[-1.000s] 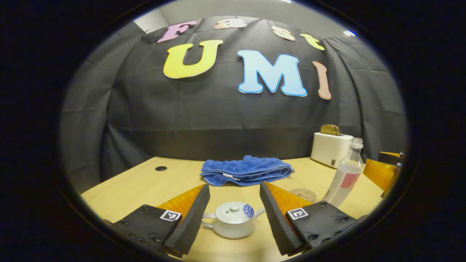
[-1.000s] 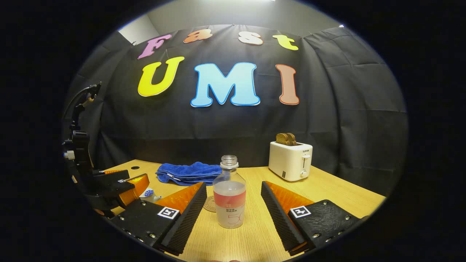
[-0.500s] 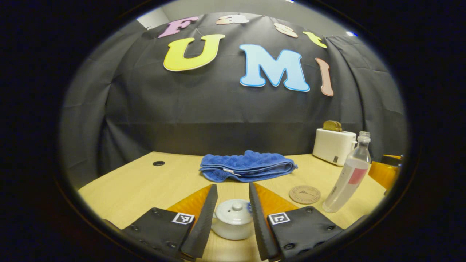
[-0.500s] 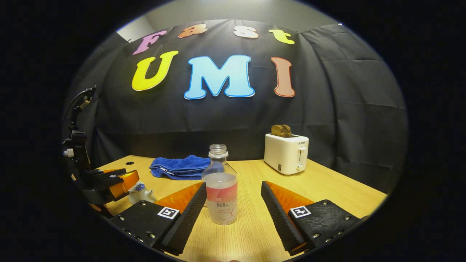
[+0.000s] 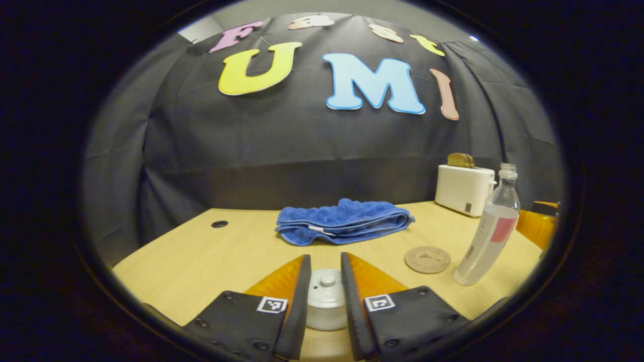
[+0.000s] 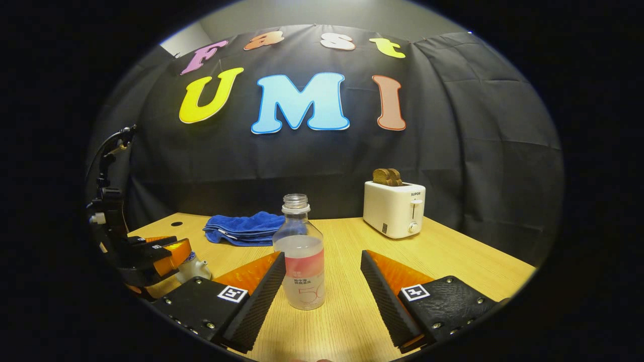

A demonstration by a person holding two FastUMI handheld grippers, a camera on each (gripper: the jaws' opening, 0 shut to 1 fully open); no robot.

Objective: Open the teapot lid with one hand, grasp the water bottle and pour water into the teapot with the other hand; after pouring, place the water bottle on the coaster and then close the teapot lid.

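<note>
Closing my left gripper [image 5: 324,296] around the teapot lid [image 5: 326,285], I see its fingers narrow and flanking the lid, though I cannot tell whether both press on it yet. If they catch the rim of the teapot [image 5: 326,314] rather than the lid alone, I judge a lift would drag or tip the whole pot. My right gripper [image 6: 322,286] sits wide, the uncapped water bottle [image 6: 302,261] upright between its fingers but apart from them; a sideways nudge could topple and spill it. On the wooden table [image 6: 453,266] the coaster [image 5: 427,259] lies just beside the bottle, a folded blue towel [image 5: 344,226] and white toaster [image 6: 394,208] stand farther back, before the black cloth wall.
</note>
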